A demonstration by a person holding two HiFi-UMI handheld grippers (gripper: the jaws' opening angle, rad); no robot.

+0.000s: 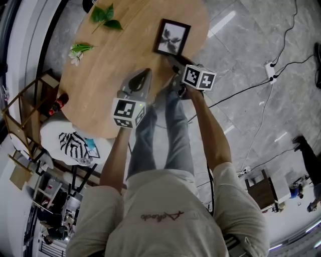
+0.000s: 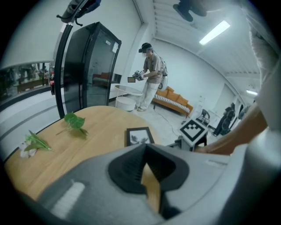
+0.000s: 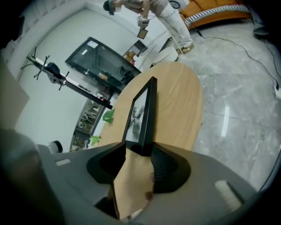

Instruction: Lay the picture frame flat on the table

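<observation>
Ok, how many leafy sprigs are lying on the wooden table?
2. A dark green leafy sprig lies near the wooden table's far edge; a paler green sprig with a white flower lies closer, by the left edge. No others show.

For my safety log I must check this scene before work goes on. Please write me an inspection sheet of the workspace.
Surface: oval wooden table, no spills seen.
Job's things: picture frame lies flat on the table, face up.
Clutter: green leaves and flower sprig, apart from the frame.
Grippers: left gripper shut, empty; right gripper open, the frame's near edge between its fingers.
Cables: cables and power strip on the floor beside the table.
Surroundings: white seat by the table; second person standing far off.
</observation>
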